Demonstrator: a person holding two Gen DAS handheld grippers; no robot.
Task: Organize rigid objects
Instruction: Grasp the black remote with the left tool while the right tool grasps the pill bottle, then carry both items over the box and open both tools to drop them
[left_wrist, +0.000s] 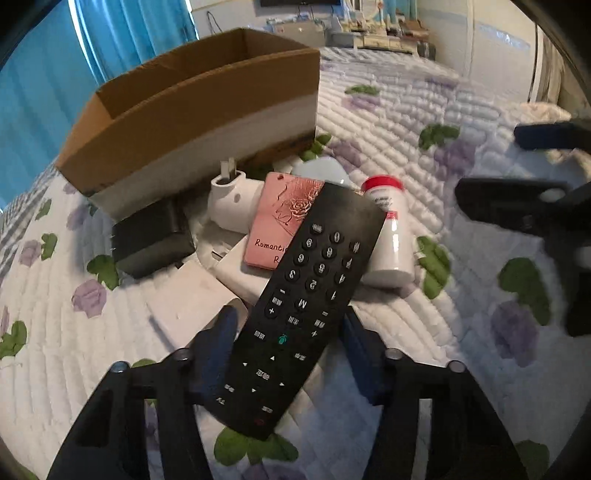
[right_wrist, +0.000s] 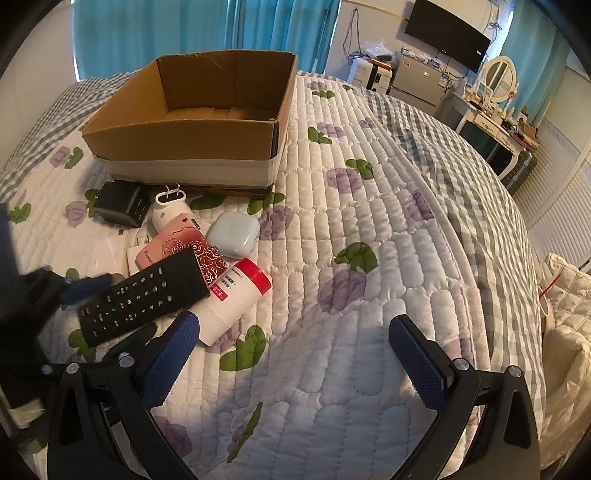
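My left gripper (left_wrist: 288, 328) is shut on a black remote control (left_wrist: 306, 295), which juts forward over a pile of objects; it also shows in the right wrist view (right_wrist: 144, 295). The pile holds a pink rose-printed card case (right_wrist: 184, 247), a white bottle with a red cap (right_wrist: 236, 295), a light blue earbud case (right_wrist: 232, 230), a white plug adapter (right_wrist: 168, 206) and a black charger (right_wrist: 122, 206). An open cardboard box (right_wrist: 192, 122) stands behind the pile. My right gripper (right_wrist: 295, 339) is open and empty over the quilt, right of the pile.
Everything lies on a bed with a white quilt printed with purple flowers (right_wrist: 369, 258). A flat white box (left_wrist: 236, 273) lies under the card case. Blue curtains, a wall TV (right_wrist: 447, 33) and a dresser with a mirror stand beyond the bed.
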